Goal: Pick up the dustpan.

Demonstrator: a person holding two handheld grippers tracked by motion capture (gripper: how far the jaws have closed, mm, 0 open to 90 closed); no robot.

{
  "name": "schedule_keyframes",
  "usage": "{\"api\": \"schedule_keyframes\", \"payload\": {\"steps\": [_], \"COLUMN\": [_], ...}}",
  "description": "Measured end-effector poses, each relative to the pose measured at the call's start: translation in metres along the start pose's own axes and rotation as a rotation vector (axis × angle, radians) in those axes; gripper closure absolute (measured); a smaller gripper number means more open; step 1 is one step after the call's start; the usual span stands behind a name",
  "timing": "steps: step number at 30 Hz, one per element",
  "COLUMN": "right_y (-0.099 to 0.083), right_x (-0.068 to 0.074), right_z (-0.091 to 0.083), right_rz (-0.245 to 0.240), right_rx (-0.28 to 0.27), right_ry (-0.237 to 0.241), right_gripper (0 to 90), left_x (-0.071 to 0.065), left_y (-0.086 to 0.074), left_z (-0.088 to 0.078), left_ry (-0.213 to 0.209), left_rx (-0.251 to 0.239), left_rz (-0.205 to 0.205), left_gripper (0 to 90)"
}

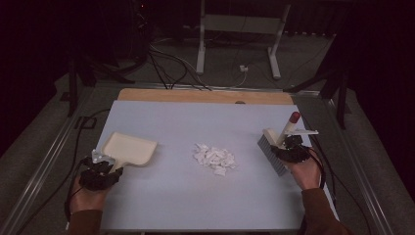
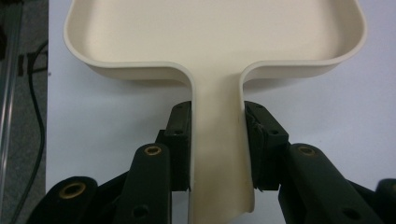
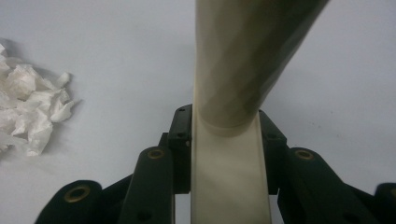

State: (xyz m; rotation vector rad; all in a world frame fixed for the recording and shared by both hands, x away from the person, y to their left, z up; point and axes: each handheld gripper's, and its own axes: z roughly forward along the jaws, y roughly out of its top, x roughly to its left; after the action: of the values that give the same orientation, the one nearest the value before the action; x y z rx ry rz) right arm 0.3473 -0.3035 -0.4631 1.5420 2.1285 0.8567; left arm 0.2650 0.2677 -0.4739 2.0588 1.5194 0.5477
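A cream dustpan lies on the pale blue table top at the left, its mouth toward the middle. My left gripper is shut on its flat handle, a black pad on each side. A pile of torn white paper scraps sits in the table's middle. At the right, a hand brush with grey bristles rests on the table, its cream handle with a red tip slanting up and back. My right gripper is shut on that handle, with the paper scraps off to the left.
The table's wooden far edge runs across the back. Beyond it stand a white metal frame and cables on the dark floor. Metal rails flank the table on both sides. Bare table lies between dustpan, scraps and brush.
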Motion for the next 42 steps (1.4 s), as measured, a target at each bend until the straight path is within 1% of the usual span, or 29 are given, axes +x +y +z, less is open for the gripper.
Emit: {"api": "schedule_keyframes", "payload": {"steps": [5, 10, 13, 21, 23, 28, 29, 31, 34, 37, 40, 42], "right_y": [0.0, 0.0, 0.0, 0.0, 0.0, 0.0, 0.0, 0.001, 0.001, 0.001, 0.001, 0.001], "right_x": [0.0, 0.0, -0.001, 0.0, 0.0, -0.001, -0.001, -0.001, 0.0, 0.0, 0.0, 0.0], "right_z": [0.0, 0.0, 0.0, 0.001, 0.001, 0.001, 0.001, 0.001, 0.001, 0.001, 0.001, 0.001], "right_rz": [0.001, 0.0, 0.005, 0.0, 0.0, 0.008, 0.008, 0.007, 0.005, 0.002, 0.005, 0.008], "right_rx": [0.0, -0.001, 0.0, -0.001, -0.002, -0.002, -0.002, -0.002, -0.002, -0.002, -0.003, -0.003], "right_ry": [0.0, 0.002, 0.006, 0.003, 0.004, 0.009, 0.009, 0.008, 0.006, 0.006, 0.011, 0.01], "right_gripper": [66.9, 66.9, 66.9, 66.9, 66.9, 66.9, 66.9, 66.9, 66.9, 66.9, 66.9, 66.9], "left_x": [0.002, 0.007, 0.008, 0.005, 0.004, 0.002, 0.002, 0.0, -0.003, -0.005, -0.007, -0.007], "left_y": [0.004, 0.007, 0.009, 0.017, 0.019, 0.025, 0.026, 0.028, 0.031, 0.034, 0.035, 0.036], "left_z": [-0.004, -0.009, -0.012, -0.017, -0.018, -0.021, -0.021, -0.021, -0.022, -0.022, -0.021, -0.02], "left_ry": [-0.016, -0.045, -0.062, -0.094, -0.114, -0.133, -0.138, -0.157, -0.174, -0.215, -0.254, -0.267], "left_rx": [-0.014, -0.047, -0.062, -0.088, -0.098, -0.098, -0.1, -0.104, -0.1, -0.105, -0.106, -0.1], "left_rz": [0.047, 0.088, 0.131, 0.245, 0.269, 0.33, 0.353, 0.375, 0.419, 0.453, 0.471, 0.483], "left_gripper": [66.7, 66.6, 66.6, 66.6, 66.6, 66.6, 66.6, 66.6, 66.6, 66.6, 66.6, 66.6]}}
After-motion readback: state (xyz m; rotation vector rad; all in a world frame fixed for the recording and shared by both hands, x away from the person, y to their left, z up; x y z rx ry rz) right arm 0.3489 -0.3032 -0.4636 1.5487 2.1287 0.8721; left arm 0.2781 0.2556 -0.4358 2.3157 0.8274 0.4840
